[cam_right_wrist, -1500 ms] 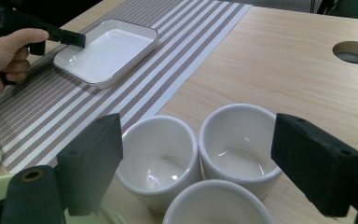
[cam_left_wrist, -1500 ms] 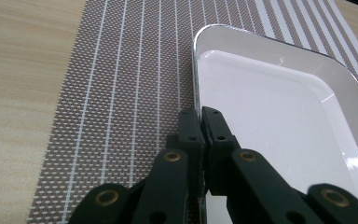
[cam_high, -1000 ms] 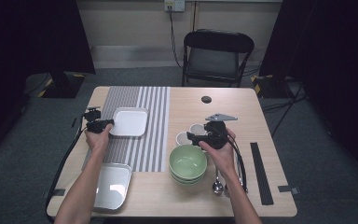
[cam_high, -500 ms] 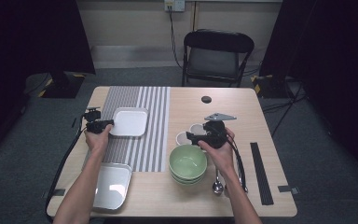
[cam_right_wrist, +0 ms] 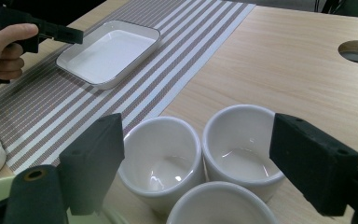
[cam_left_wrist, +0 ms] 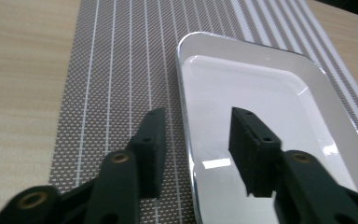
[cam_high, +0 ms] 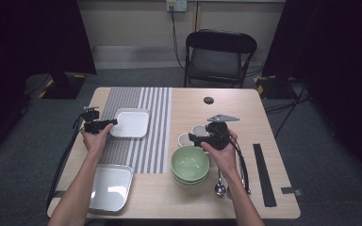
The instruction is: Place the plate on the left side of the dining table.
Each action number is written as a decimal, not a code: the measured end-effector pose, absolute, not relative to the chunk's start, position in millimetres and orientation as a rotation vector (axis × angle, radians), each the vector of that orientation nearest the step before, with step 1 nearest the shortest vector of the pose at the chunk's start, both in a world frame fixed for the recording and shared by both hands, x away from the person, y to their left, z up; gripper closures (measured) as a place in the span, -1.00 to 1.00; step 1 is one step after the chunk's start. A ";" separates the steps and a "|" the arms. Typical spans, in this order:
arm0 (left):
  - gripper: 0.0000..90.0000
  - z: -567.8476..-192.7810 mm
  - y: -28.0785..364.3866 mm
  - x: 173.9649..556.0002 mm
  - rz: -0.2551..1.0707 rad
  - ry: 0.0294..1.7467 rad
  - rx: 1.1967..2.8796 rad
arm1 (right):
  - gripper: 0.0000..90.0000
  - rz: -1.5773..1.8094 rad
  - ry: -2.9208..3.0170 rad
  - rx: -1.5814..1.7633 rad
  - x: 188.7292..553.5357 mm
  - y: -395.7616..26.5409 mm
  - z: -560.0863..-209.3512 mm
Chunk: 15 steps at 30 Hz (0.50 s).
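So the left gripper (cam_left_wrist: 196,154) has just been opening, and its jaws now straddle the near rim of the white tray (cam_left_wrist: 261,98) without pinching it. The tray sits empty on the striped mat (cam_high: 141,132), toward the tabletop's far left corner. The right gripper (cam_right_wrist: 200,163) is spread wide around three empty white cups (cam_right_wrist: 161,154), near the green bowls (cam_high: 190,165) at the near edge.
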<state>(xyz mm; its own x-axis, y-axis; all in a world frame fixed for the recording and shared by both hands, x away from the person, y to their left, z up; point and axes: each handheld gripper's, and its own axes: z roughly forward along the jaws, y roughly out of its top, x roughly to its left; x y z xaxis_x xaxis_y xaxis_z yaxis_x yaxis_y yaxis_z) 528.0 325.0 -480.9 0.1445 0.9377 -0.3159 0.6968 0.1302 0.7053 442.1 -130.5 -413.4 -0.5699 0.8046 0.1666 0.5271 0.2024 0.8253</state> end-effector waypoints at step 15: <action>-0.11 -468.7 333.5 504.3 0.379 1.495 1.669 | -0.53 1.309 2.190 1.247 429.9 -140.4 -412.8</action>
<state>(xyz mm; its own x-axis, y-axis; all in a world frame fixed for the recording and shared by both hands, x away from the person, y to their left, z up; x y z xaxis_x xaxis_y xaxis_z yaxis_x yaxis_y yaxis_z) 504.3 333.5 -468.7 0.2418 0.9226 -0.3006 0.6679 0.0665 0.7413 429.9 -140.4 -412.8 -0.5777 0.7991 0.1666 0.5252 0.2076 0.8253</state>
